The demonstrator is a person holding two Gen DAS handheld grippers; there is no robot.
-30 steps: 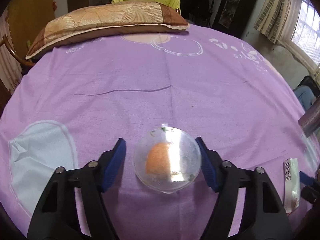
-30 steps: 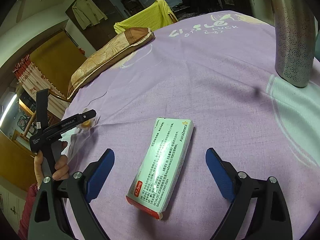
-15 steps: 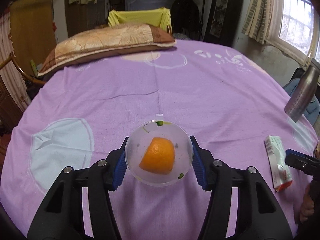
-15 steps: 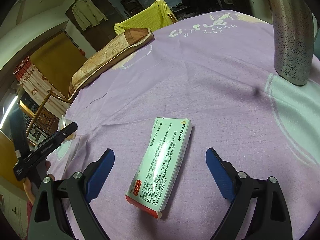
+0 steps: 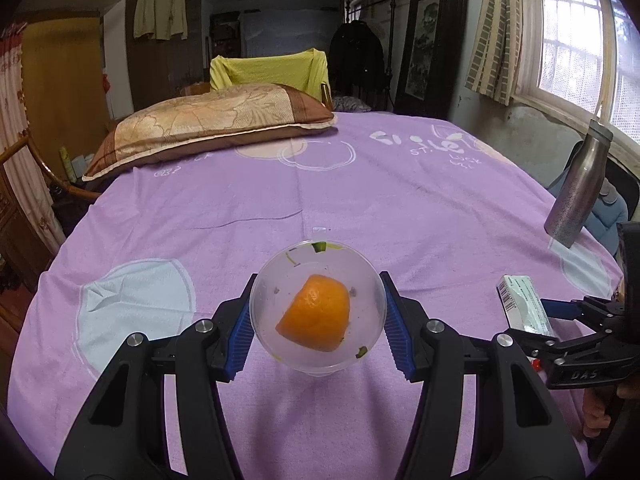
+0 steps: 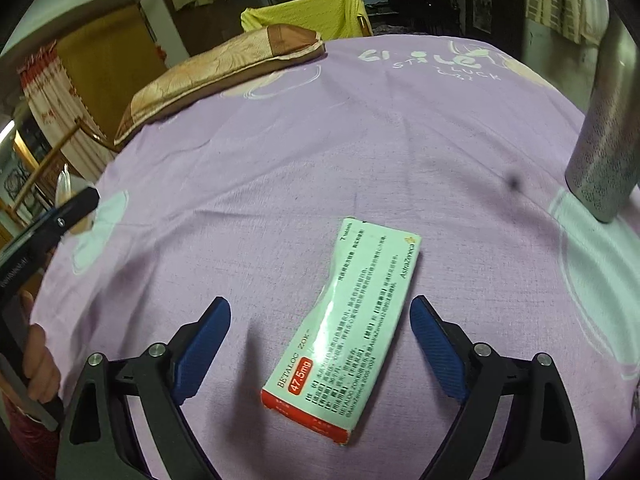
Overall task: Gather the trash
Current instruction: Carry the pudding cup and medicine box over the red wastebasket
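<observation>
Purple bedsheet (image 5: 360, 208). L gripper (image 5: 318, 322) pinching plastic cup (image 5: 318, 312) w/ orange peel (image 5: 316, 312). R gripper (image 6: 320, 344) closing round med box (image 6: 348, 328), not touching; skewed box may slip.

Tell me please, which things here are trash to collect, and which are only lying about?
For the job:
clear plastic cup with orange peel, clamped in the left gripper
medicine box, between the closing jaws of the right gripper, not yet gripped

Just there:
pillow
metal bottle
purple sheet
</observation>
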